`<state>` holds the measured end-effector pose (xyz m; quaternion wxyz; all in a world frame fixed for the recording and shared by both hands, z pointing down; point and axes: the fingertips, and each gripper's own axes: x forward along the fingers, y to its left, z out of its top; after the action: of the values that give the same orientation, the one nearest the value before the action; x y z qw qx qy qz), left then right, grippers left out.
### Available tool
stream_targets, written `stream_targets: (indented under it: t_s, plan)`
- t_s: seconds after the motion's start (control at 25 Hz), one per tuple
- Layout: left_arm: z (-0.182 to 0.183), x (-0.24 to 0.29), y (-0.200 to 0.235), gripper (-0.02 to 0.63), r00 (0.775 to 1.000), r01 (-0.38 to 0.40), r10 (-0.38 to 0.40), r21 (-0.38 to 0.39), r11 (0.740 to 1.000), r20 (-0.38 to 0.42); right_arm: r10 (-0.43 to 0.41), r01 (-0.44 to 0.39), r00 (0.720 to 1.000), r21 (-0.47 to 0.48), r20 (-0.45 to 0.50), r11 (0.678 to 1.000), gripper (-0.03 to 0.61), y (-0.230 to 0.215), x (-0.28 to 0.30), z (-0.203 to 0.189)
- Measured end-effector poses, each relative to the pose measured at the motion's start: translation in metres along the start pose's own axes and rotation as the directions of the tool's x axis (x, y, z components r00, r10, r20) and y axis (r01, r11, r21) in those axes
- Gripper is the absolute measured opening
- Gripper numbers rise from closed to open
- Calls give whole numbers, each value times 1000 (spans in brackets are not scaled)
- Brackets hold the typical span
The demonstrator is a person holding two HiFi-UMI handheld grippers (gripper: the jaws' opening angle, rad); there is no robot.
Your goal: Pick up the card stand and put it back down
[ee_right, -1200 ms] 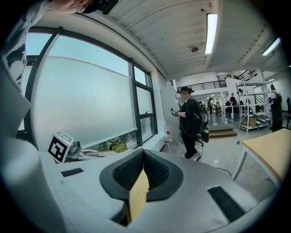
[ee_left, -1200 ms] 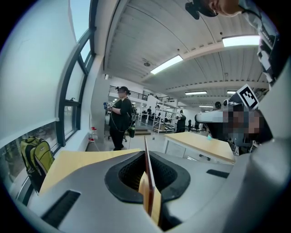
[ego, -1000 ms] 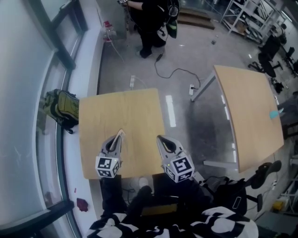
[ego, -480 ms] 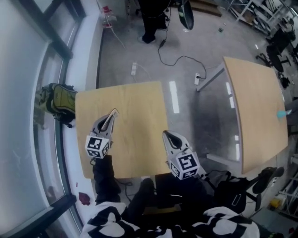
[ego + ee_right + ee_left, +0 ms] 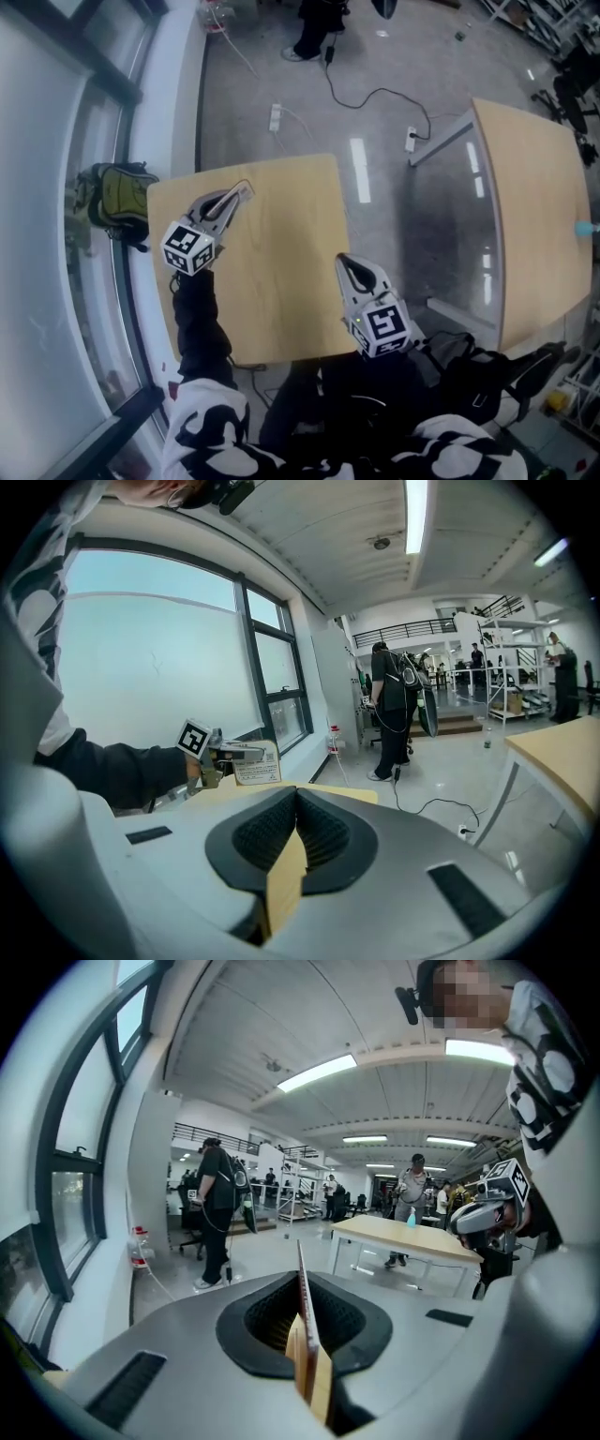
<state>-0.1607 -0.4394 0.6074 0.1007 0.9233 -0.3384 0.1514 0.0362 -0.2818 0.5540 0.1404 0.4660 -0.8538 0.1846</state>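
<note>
The card stand (image 5: 242, 190) is a thin clear holder with a printed card in it. My left gripper (image 5: 234, 199) is shut on it above the far left part of the small wooden table (image 5: 281, 281). In the left gripper view the card stand (image 5: 301, 1274) shows edge-on, clamped between the jaws of the left gripper (image 5: 304, 1321). The right gripper view shows the card stand (image 5: 256, 763) face-on, held just above the tabletop. My right gripper (image 5: 345, 262) hangs at the table's right edge, shut with nothing in it, as the right gripper (image 5: 296, 806) view confirms.
A second wooden table (image 5: 534, 206) stands to the right across a strip of floor. A green backpack (image 5: 117, 202) lies by the window at the left. Cables and a power strip (image 5: 275, 117) lie on the floor beyond the table, where a person (image 5: 319, 23) stands.
My left gripper has carried the card stand away from me toward the table's far left. The right gripper has kept to the table's right edge.
</note>
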Motion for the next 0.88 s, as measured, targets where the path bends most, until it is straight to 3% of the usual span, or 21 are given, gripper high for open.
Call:
stream_targets:
  t_s: [0.24, 0.48, 0.76, 0.88]
  plan:
    - [16, 59, 20, 18, 993, 115, -115, 33, 993, -6, -51, 51, 999, -4, -13, 999, 5, -35, 15, -1]
    - [27, 127, -3, 18, 962, 272, -271, 56, 961, -24, -46, 47, 999, 10, -20, 999, 4, -52, 22, -6]
    - [28, 189, -39, 18, 898, 440, -437, 69, 896, -49, -36, 36, 999, -3, 2, 999, 5, -64, 24, -7]
    - [31, 209, -52, 18, 855, 518, -517, 54, 854, -35, -54, 54, 999, 5, 1, 999, 5, -74, 18, -6]
